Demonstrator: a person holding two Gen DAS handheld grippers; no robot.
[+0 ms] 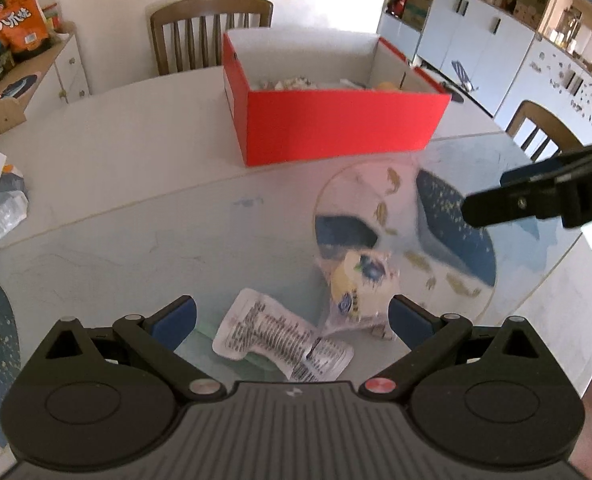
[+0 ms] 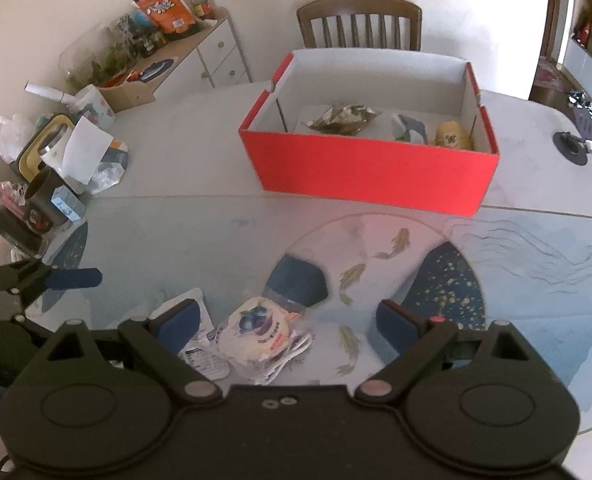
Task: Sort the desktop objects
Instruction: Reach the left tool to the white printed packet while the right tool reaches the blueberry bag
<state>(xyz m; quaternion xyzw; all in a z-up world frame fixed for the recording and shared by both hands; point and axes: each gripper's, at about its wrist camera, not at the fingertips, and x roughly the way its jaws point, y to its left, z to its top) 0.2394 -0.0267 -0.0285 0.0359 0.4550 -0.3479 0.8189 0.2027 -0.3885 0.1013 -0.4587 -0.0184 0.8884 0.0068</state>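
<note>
Lying on the tabletop (image 1: pixel 116 184) are a blueberry snack packet (image 1: pixel 361 284) and a white wrapper (image 1: pixel 284 340) with tiny, unreadable print. Both the left gripper (image 1: pixel 292 320) and right gripper (image 2: pixel 284 320) have fingers spread wide, pinching nothing.

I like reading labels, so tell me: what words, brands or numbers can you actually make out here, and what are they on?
"八不性", roughly; the last character is unsure: orange snack bag on the side cabinet.
"D": the right gripper, on its side.
White packet on the table: dense print, too small to read.
Blueberry snack pack: lettering blurred, unreadable.
</note>
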